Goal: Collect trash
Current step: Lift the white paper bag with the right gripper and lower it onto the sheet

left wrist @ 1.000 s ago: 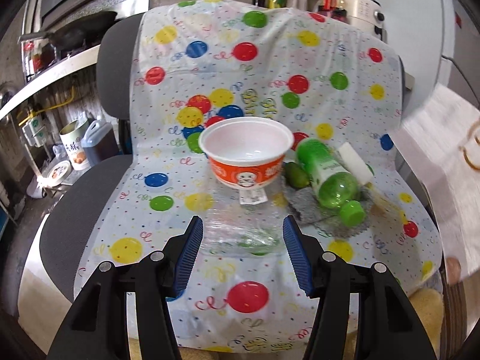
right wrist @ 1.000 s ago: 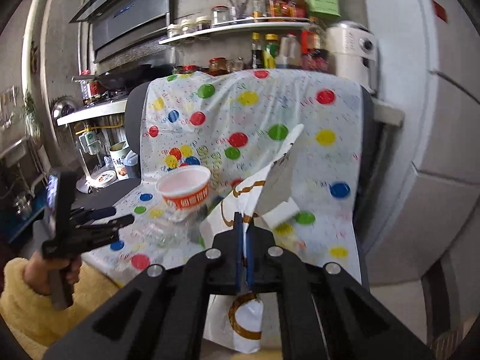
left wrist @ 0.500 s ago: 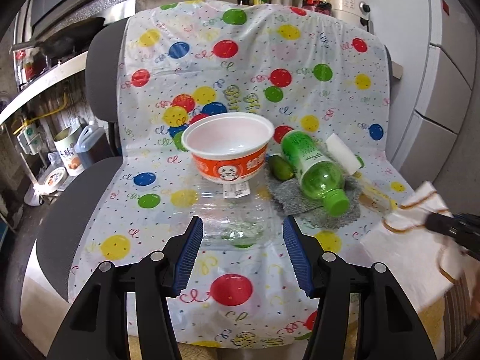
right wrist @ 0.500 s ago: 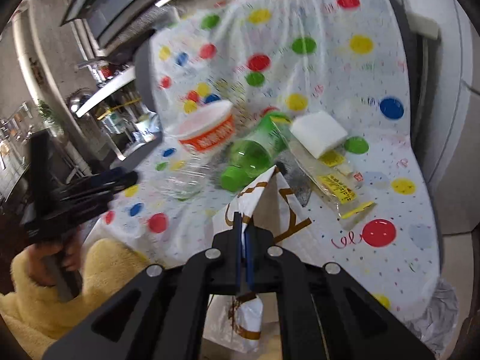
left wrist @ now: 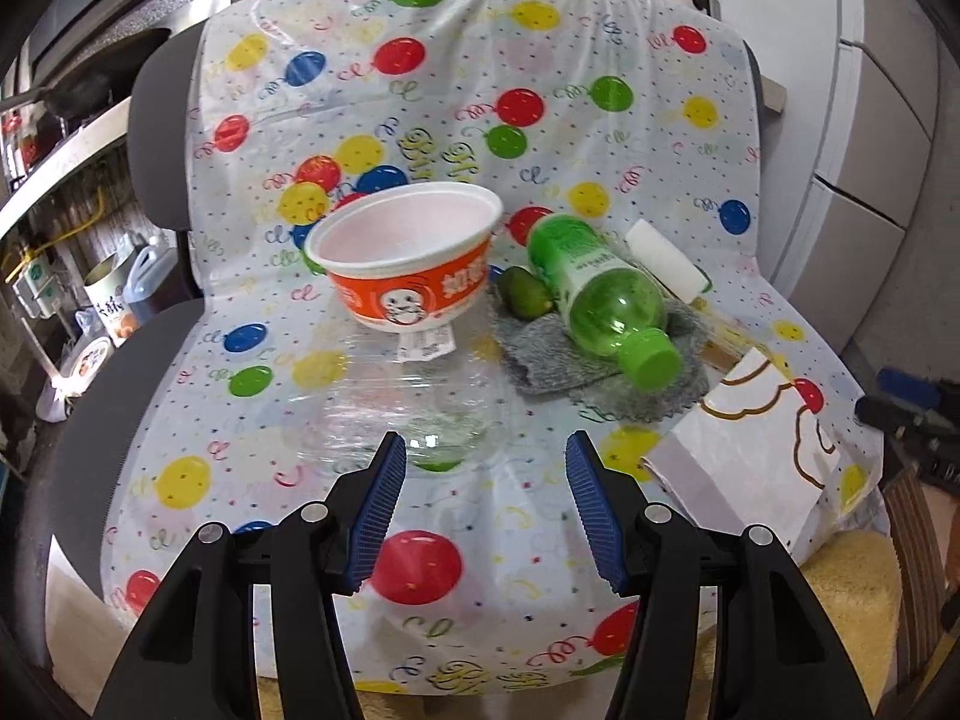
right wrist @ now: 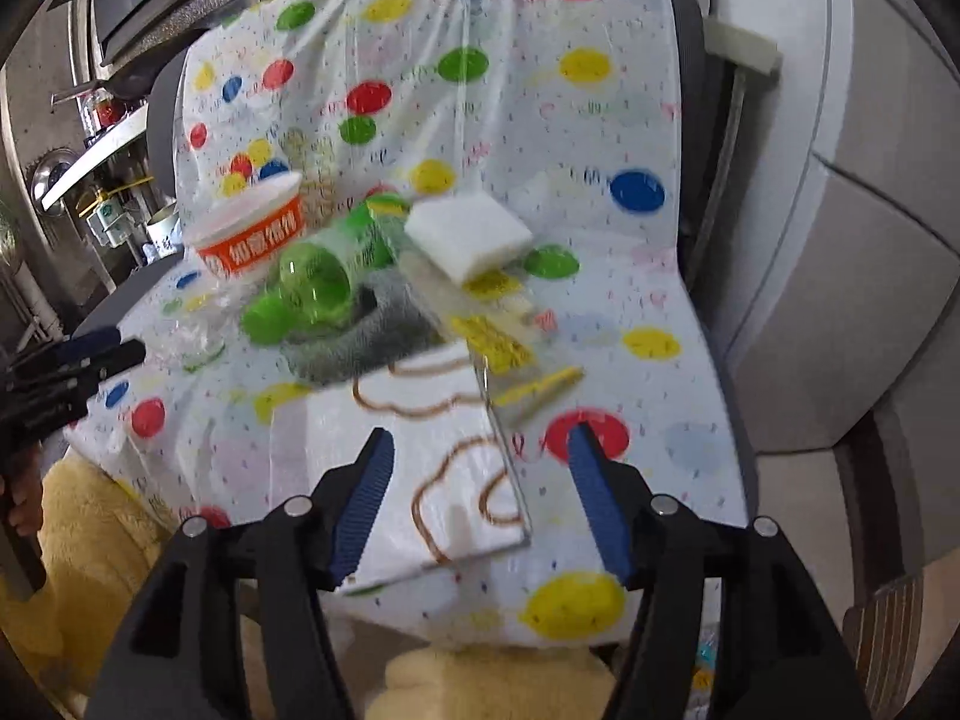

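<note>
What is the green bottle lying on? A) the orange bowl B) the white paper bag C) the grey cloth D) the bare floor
C: the green bottle lies on its side across the grey cloth, with its cap pointing toward the camera. The orange bowl stands beside it and the white paper bag lies apart near the seat edge.

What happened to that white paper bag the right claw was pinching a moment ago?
The right gripper carried the white paper bag down onto the chair seat, and its jaws are opening, pads off the bag. The left gripper stayed open near the clear plastic container. Bowl and green bottle unmoved.
</note>
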